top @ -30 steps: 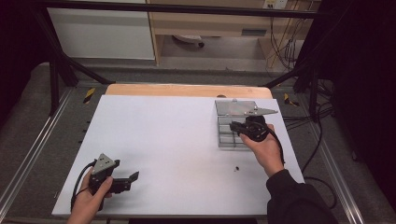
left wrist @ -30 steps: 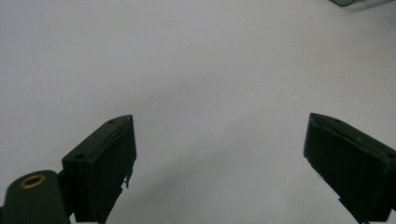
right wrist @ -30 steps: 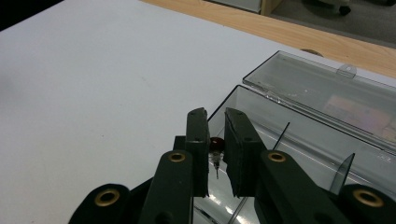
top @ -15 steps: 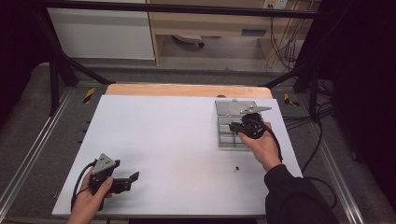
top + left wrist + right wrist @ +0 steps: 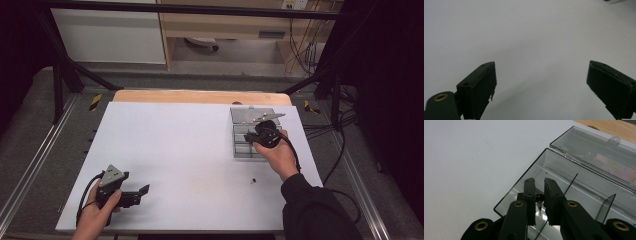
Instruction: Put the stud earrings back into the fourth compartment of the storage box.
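1. Big picture: the white counter (image 5: 190, 165) is mostly bare. A clear plastic compartment box (image 5: 248, 137) with its lid (image 5: 599, 157) flipped open sits around 2 o'clock on it.
2. Right claw (image 5: 539, 197) hangs over the box, at the near-left compartment in the right gripper view. It's pinched nearly shut on a tiny screw-like part (image 5: 539, 201): dark reddish head, thin metal pin pointing down.
3. So I'd say the step in hand is dropping small parts into the box one at a time. This one is over its compartment and not yet released.
4. Left claw (image 5: 131, 195) rests at about 7 o'clock on the counter, spread wide with nothing in it.
5. One more small dark bit (image 5: 254, 180) lies on the counter at roughly 4 o'clock, just below the box. Too small to say whether it's the same kind.
6. Next move, my guess: lower a touch, keep clear of the thin dividers (image 5: 571, 185), open the claw so the part falls inside, then go for that leftover bit.
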